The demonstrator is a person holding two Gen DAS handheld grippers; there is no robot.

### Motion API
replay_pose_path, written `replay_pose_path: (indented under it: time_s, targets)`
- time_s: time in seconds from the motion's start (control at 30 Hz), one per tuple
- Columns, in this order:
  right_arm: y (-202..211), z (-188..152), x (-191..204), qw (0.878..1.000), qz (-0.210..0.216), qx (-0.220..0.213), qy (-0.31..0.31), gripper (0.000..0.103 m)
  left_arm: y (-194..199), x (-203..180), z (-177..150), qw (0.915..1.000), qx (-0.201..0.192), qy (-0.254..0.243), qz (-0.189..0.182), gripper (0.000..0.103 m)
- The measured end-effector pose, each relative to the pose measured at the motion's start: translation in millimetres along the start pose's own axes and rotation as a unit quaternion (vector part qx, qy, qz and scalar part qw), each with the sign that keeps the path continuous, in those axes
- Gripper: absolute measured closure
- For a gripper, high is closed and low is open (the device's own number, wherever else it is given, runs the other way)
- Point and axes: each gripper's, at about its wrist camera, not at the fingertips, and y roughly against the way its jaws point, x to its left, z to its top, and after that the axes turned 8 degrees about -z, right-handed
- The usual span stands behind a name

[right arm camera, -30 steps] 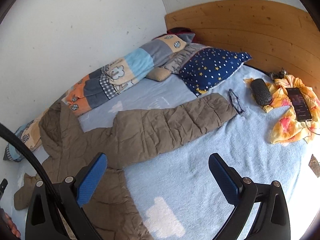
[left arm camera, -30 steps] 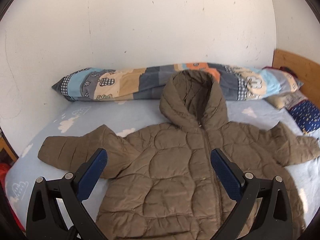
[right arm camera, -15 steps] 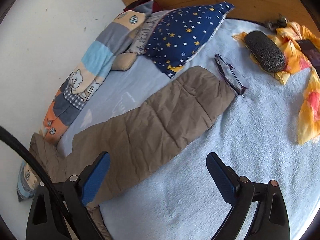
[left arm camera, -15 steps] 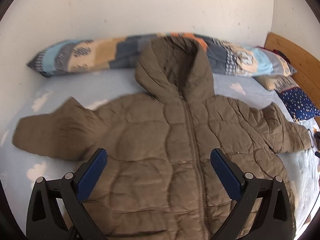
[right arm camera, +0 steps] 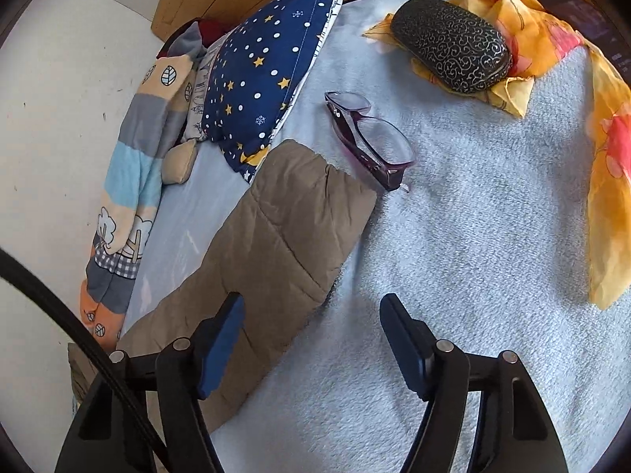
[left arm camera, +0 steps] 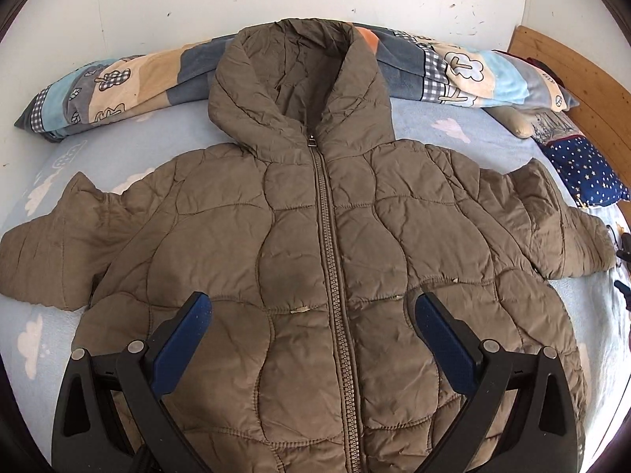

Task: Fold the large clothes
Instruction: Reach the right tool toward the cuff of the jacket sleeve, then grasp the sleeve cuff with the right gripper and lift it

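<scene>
I see the brown quilted jacket (left arm camera: 315, 260) lying flat on the bed (left arm camera: 47, 339), zipped up, filling the centre of my left view, its hood toward the patchwork bolster (left arm camera: 118, 86) at the top. My left gripper (left arm camera: 311, 311) hangs over the lower front with its jaws spread wide and nothing between them. In my right view one sleeve (right arm camera: 276, 244) runs from lower left toward the centre. My right gripper (right arm camera: 311, 315) sits over its lower edge; the jaws are closing, the left one above the sleeve fabric and the right one above bare blanket, not pinching yet.

The only container is the glasses case (right arm camera: 449, 43), closed, at the upper right on a yellow cloth (right arm camera: 607, 181); I cannot tell what it holds. The purple glasses (right arm camera: 370, 142) lie outside it, just beyond the cuff, beside the starry pillow (right arm camera: 268, 67).

Compared with a second ago, both views sit closer to the bed: the jacket looms larger, the sleeve has rotated in my right view, and the right jaws stand narrower.
</scene>
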Motion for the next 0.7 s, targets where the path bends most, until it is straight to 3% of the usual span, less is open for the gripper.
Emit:
replay_pose_path:
  time_s: [0.07, 0.37, 0.47, 0.53, 0.57, 0.7]
  targets:
    - [-8, 3, -1, 1.000, 0.006, 0.003, -0.006, 0.037, -1, 0, -1, 1.0000, 0.000, 0.000, 0.003, 0.000]
    - [-35, 24, -18, 0.998, 0.022, -0.015, -0.059, 0.038, -1, 8, -1, 1.0000, 0.000, 0.005, 0.001, 0.000]
    - [-41, 30, -14, 0.998, 0.031, -0.021, -0.051, 0.039, -4, 11, -1, 0.9999, 0.006, 0.009, 0.000, 0.000]
    - [-45, 32, -8, 0.998, 0.040, -0.026, -0.035, 0.058, -6, 12, -2, 0.9999, 0.009, 0.011, 0.000, 0.000]
    - [-48, 32, -6, 0.999, 0.033, -0.025, -0.027, 0.079, -6, 12, -2, 0.9999, 0.009, 0.011, 0.001, 0.000]
    - [-31, 33, 4, 0.997, 0.038, -0.056, -0.023, 0.087, -6, 13, -2, 0.9999, 0.007, 0.015, 0.002, 0.000]
